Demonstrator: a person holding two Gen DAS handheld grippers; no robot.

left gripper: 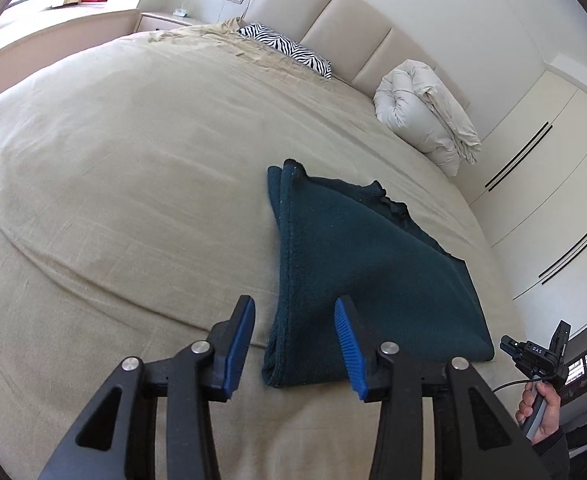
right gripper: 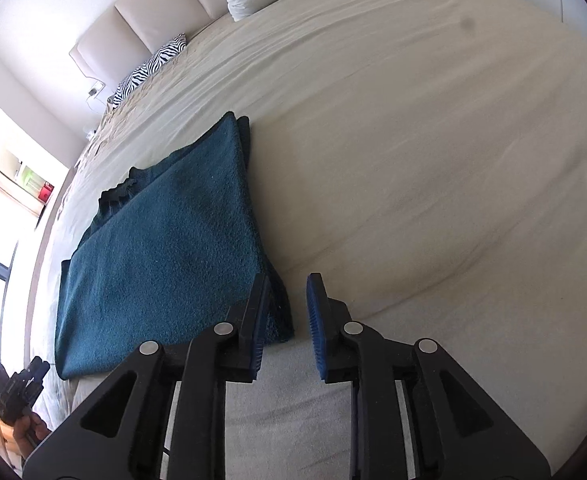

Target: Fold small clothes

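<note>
I've got a dark teal knitted garment (left gripper: 357, 264) folded into a thick oblong on the beige bedspread (left gripper: 113, 184), several layers stacked at its edges. A ribbed, slightly frilled edge pokes out along one long side. The top surface looks fuzzy and fairly smooth.

From the left wrist view, the near short end of the fold sits right between and just ahead of my left gripper (left gripper: 295, 344), with the garment's left folded edge running away up the bed. The blue pads (left gripper: 239, 344) stand well apart, nothing between them; I can't tell whether the right-hand pad touches the cloth it overlaps. In the right wrist view, the garment (right gripper: 161, 256) lies to the left, and its near corner sits just beside the left finger of my right gripper (right gripper: 287, 332). Those fingers are parted too, a narrower gap than the left pair, holding nothing; bare bedspread (right gripper: 433, 160) shows between them.

Up at the headboard I see a zebra-print pillow (left gripper: 289, 50) and a bundled white duvet (left gripper: 425, 116), both well apart from the garment.
</note>
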